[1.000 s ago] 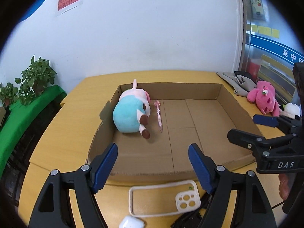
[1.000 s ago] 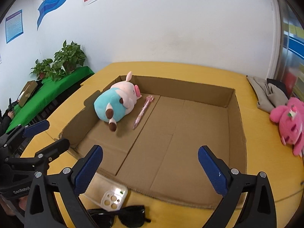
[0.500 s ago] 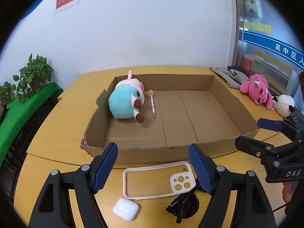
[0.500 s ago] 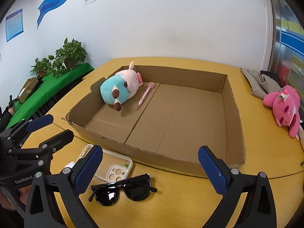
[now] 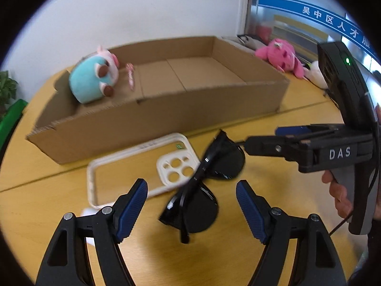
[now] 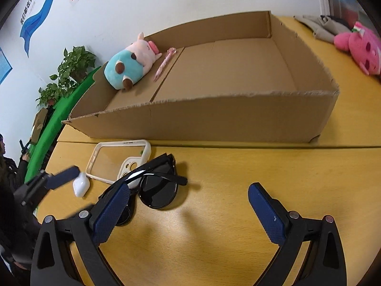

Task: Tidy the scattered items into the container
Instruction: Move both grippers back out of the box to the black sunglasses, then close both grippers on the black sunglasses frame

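Observation:
A shallow cardboard box (image 5: 166, 109) (image 6: 214, 121) lies on the yellow table and holds a teal-and-pink plush (image 5: 91, 81) (image 6: 129, 68) and a pink pen (image 5: 130, 75) (image 6: 164, 64). In front of it lie black sunglasses (image 5: 202, 190) (image 6: 157, 186), a cream phone case (image 5: 140, 166) (image 6: 119, 157) and a white earbuds case (image 6: 81, 184). My left gripper (image 5: 191, 211) is open, low over the table, with the sunglasses between its fingers. My right gripper (image 6: 188, 214) is open, its left finger just over the sunglasses; it also shows in the left wrist view (image 5: 262, 140).
A pink plush (image 5: 281, 54) (image 6: 357, 45) and a grey cloth (image 6: 326, 27) lie on the table right of the box. Potted plants (image 6: 69, 71) and a green-covered bench (image 6: 59, 119) stand at the left. A white wall rises behind the box.
Both grippers pulled back from the box and dropped low over the table in front of it. The left one now straddles the sunglasses; the right one sits beside them.

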Demonstrator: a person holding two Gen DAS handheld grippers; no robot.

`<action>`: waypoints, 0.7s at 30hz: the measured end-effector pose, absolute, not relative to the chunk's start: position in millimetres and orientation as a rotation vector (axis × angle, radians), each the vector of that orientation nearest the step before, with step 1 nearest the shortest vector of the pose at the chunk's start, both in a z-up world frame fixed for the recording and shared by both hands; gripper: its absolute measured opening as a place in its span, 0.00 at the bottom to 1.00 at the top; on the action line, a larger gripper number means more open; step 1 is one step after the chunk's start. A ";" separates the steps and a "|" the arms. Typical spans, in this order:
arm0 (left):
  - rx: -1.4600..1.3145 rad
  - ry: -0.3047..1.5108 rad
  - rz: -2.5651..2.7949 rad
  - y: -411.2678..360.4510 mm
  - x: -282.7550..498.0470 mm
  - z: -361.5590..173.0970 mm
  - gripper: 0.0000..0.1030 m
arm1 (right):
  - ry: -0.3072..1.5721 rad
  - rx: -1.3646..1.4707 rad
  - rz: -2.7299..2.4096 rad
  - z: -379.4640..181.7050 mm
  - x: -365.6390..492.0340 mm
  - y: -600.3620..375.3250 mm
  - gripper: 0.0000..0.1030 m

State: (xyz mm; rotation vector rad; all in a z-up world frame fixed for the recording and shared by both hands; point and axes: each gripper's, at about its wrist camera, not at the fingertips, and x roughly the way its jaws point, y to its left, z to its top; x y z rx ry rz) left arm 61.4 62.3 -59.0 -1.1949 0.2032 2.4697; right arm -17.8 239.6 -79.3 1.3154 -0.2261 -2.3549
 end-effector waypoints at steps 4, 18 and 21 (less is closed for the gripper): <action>-1.255 0.214 2.390 73.5 64.9 -74.4 0.74 | -0.238 1.339 -2.327 -88.9 -16.1 237.3 0.99; -1.308 0.076 2.301 78.7 85.3 -84.8 0.74 | -0.265 1.353 -2.327 -86.2 -19.3 244.9 0.99; -1.335 0.045 2.304 80.5 83.9 -89.2 0.73 | -0.196 1.339 -2.301 -78.6 -24.4 226.8 0.99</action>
